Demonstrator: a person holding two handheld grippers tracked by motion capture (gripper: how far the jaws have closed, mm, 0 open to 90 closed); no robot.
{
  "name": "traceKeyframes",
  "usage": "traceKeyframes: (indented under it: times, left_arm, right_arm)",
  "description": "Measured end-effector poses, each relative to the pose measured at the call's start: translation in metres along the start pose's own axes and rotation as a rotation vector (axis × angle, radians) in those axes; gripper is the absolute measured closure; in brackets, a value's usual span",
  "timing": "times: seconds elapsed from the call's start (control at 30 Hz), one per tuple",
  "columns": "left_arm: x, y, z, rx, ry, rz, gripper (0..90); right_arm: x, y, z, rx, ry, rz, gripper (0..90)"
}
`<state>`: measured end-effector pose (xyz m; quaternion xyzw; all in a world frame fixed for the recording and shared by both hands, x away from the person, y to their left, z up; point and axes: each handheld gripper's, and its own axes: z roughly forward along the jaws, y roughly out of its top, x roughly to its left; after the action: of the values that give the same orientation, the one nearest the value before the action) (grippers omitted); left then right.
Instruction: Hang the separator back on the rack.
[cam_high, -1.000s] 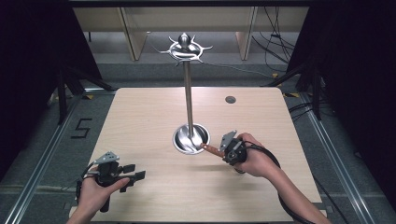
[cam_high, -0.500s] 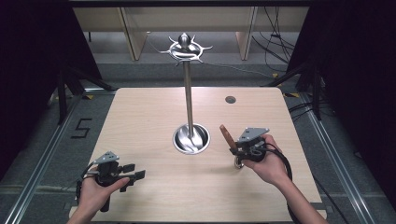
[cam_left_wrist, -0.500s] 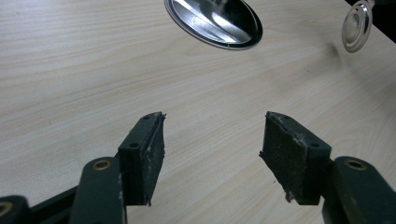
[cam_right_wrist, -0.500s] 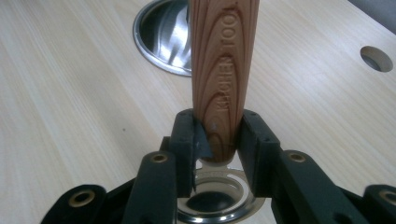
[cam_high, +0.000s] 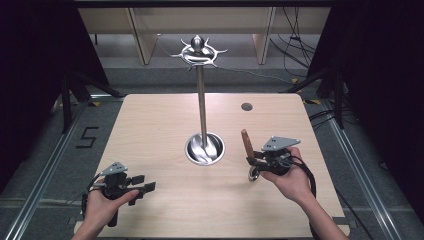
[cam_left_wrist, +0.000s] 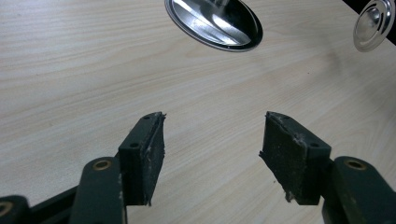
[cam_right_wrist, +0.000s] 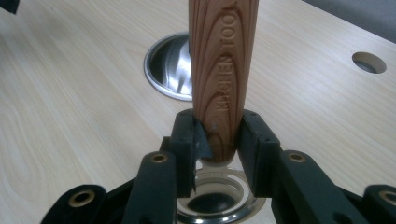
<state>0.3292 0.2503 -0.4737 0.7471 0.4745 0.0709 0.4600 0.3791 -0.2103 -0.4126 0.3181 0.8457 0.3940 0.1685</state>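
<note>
Holding the wooden-handled ladle (cam_high: 247, 150) upright in my right jaws (cam_high: 254, 161) — it's swung clear of the stand base (cam_high: 204, 148), handle now up for hanging. Left jaws (cam_left_wrist: 212, 140) wide, empty.

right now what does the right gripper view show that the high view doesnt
Right gripper view: the words KITCHEN TOOL carved on the wooden handle, the right tongs pinching its lower end, and a shiny round head just beneath them.

High view: the stand's tall pole with its hooked crown, the left tongs open and holding nothing, and both hands.

Both: the pale wooden table, the stand's round steel base, the table's small round hole.
</note>
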Motion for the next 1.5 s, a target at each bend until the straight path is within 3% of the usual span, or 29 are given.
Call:
traceKeyframes:
  times: [0.03, 0.17, 0.33, 0.37, 0.43, 0.47, 0.53, 0.67, 0.7, 0.77, 0.83, 0.87, 0.93, 0.97, 1.0, 1.03, 1.13, 1.17, 1.2, 1.23, 1.27, 1.3, 1.33, 1.37, 1.5]
  left_arm:
    - [0.0, 0.0, 0.0, 0.001, 0.001, 0.002, 38.1]
    - [0.0, 0.0, 0.0, 0.007, 0.002, 0.01, 38.2]
    - [-0.001, 0.001, -0.001, -0.01, 0.004, 0.007, 38.2]
    - [0.0, 0.001, -0.001, -0.008, 0.002, 0.012, 38.3]
    - [-0.001, 0.001, -0.001, -0.01, 0.003, 0.012, 38.3]
    - [-0.001, 0.001, -0.002, -0.008, 0.01, 0.015, 38.4]
    - [0.0, 0.001, -0.002, -0.008, 0.002, 0.019, 38.5]
    - [-0.001, 0.001, -0.002, -0.012, 0.005, 0.012, 38.5]
    - [-0.001, 0.001, -0.003, -0.012, 0.008, 0.006, 38.5]
    - [-0.001, 0.001, -0.002, -0.017, 0.009, 0.003, 38.5]
    - [0.0, 0.001, -0.002, -0.016, 0.007, 0.006, 38.5]
    - [-0.001, 0.001, -0.002, -0.015, 0.007, -0.001, 38.5]
    - [0.0, 0.001, -0.002, -0.014, 0.007, 0.006, 38.4]
    - [0.0, 0.001, -0.002, -0.014, 0.007, 0.006, 38.4]
    - [0.0, 0.001, -0.002, -0.011, 0.007, 0.01, 38.4]
    - [0.001, 0.001, -0.002, -0.01, 0.007, 0.011, 38.4]
    - [0.0, 0.001, -0.002, -0.014, 0.008, 0.008, 38.4]
    - [0.0, 0.001, -0.002, -0.015, 0.008, 0.006, 38.4]
    - [0.0, 0.001, -0.002, -0.011, 0.01, 0.01, 38.4]
    - [0.0, 0.001, -0.002, -0.012, 0.011, 0.008, 38.4]
    - [0.0, 0.001, -0.002, -0.016, 0.008, 0.003, 38.4]
    - [0.0, 0.0, -0.002, -0.016, 0.01, -0.006, 38.4]
    - [0.0, 0.001, -0.002, -0.011, 0.01, 0.01, 38.4]
    - [0.0, 0.001, -0.002, -0.013, 0.006, 0.012, 38.4]
    - [-0.001, 0.001, -0.001, -0.007, 0.006, 0.013, 38.3]
  right_arm:
    - [0.001, -0.001, -0.001, -0.002, 0.0, 0.025, 69.6]
    - [0.003, 0.0, -0.004, -0.029, 0.006, 0.041, 69.6]
    - [0.001, 0.003, -0.011, -0.072, 0.009, 0.039, 69.6]
    - [0.003, 0.003, -0.012, -0.078, 0.007, 0.076, 69.6]
    - [0.003, 0.005, -0.014, -0.081, 0.012, 0.084, 69.6]
    - [0.003, 0.005, -0.014, -0.107, -0.005, 0.084, 69.6]
    - [0.001, 0.007, -0.016, -0.106, -0.005, 0.059, 69.6]
    - [0.005, 0.009, -0.018, -0.126, -0.019, 0.085, 69.6]
    - [0.003, 0.01, -0.02, -0.115, -0.01, 0.066, 69.6]
    - [0.005, 0.011, -0.02, -0.138, -0.018, 0.09, 69.6]
    - [0.001, 0.013, -0.022, -0.141, -0.02, 0.061, 69.6]
    - [0.004, 0.014, -0.022, -0.141, -0.013, 0.095, 69.6]
    - [0.001, 0.016, -0.024, -0.148, -0.012, 0.072, 69.6]
    - [0.002, 0.017, -0.025, -0.144, -0.019, 0.098, 69.6]
    - [0.001, 0.018, -0.024, -0.167, -0.032, 0.087, 69.6]
    - [0.001, 0.019, -0.026, -0.147, -0.021, 0.101, 69.6]
    - [-0.002, 0.022, -0.025, -0.174, -0.03, 0.091, 69.6]
    - [0.0, 0.024, -0.026, -0.173, -0.022, 0.112, 69.6]
    - [-0.003, 0.025, -0.027, -0.167, -0.026, 0.085, 69.6]
    - [-0.001, 0.026, -0.027, -0.174, -0.023, 0.113, 69.6]
    - [-0.003, 0.028, -0.027, -0.179, -0.028, 0.095, 69.6]
    - [-0.002, 0.029, -0.027, -0.182, -0.023, 0.113, 69.6]
    - [-0.002, 0.03, -0.027, -0.196, -0.037, 0.107, 69.6]
    - [-0.002, 0.031, -0.029, -0.178, -0.028, 0.109, 69.6]
    - [-0.002, 0.035, -0.03, -0.195, -0.029, 0.116, 69.6]
